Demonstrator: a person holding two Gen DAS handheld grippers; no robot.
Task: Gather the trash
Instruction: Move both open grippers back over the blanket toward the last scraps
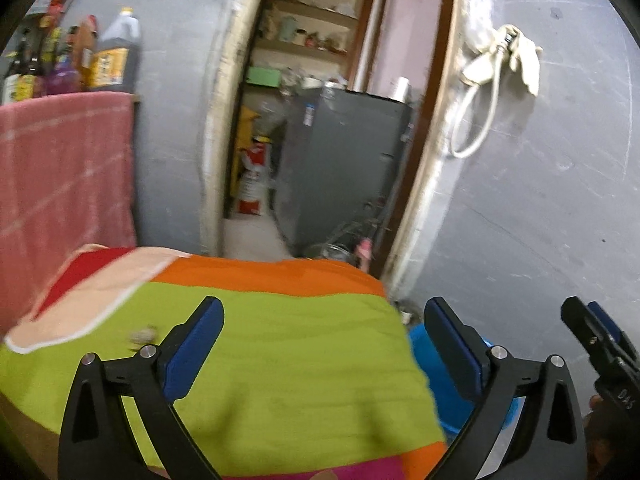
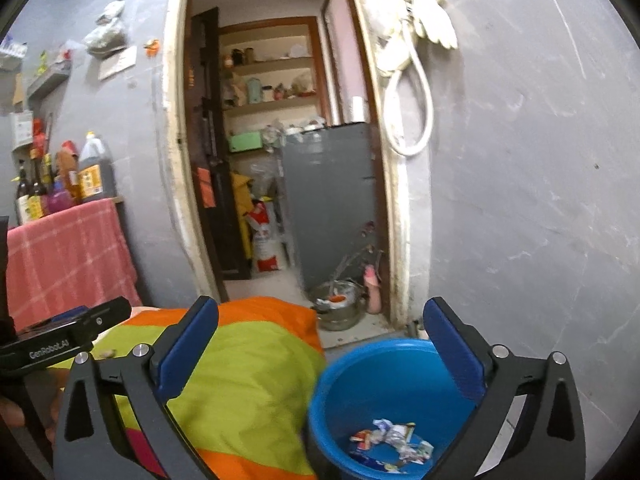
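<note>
My left gripper (image 1: 323, 308) is open and empty above a bed cloth (image 1: 280, 360) striped green and orange. A small grey scrap (image 1: 142, 336) lies on the cloth just left of the left finger; the right wrist view shows the scrap (image 2: 106, 354) too. My right gripper (image 2: 321, 308) is open and empty, with its right finger over a blue bucket (image 2: 352, 392) on the floor beside the bed. Crumpled wrappers (image 2: 392, 440) lie in the bucket's bottom. The bucket (image 1: 420, 344) peeks out past the cloth's right edge in the left wrist view.
A doorway ahead opens onto a grey cabinet (image 2: 332, 200), shelves and a steel pot (image 2: 338, 308) on the floor. At left, bottles (image 1: 116, 56) stand on a stand draped in pink cloth (image 1: 64, 184). A white cable (image 2: 408, 92) hangs on the grey wall.
</note>
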